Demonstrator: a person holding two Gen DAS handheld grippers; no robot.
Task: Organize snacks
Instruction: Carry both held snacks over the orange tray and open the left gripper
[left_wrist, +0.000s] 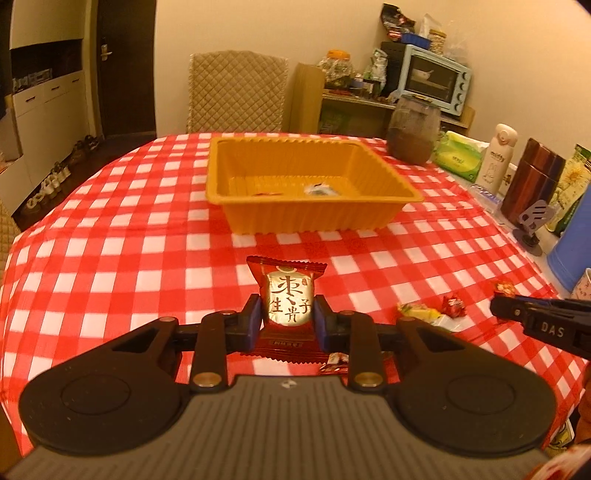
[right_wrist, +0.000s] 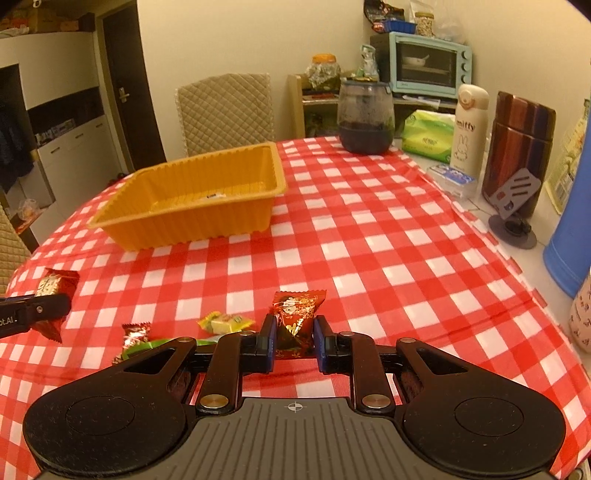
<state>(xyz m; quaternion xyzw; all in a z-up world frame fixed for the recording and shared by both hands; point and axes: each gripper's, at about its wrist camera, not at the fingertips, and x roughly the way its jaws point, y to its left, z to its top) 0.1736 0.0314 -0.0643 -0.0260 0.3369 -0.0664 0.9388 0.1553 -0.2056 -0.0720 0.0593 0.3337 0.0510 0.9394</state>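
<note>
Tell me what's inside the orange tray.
The orange tray holds at least two small wrapped snacks on its floor; I cannot identify them. Its near wall hides the front of the floor, so more may lie there.

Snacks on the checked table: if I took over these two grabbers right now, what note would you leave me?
Left gripper: shut on a red date-snack packet.
Right gripper: shut on a red patterned candy.
Orange tray: ahead on the table, a couple of snacks already inside.
Left: drop both in, then collect the yellow candy, small red candy and green wrapper on the cloth.
</note>
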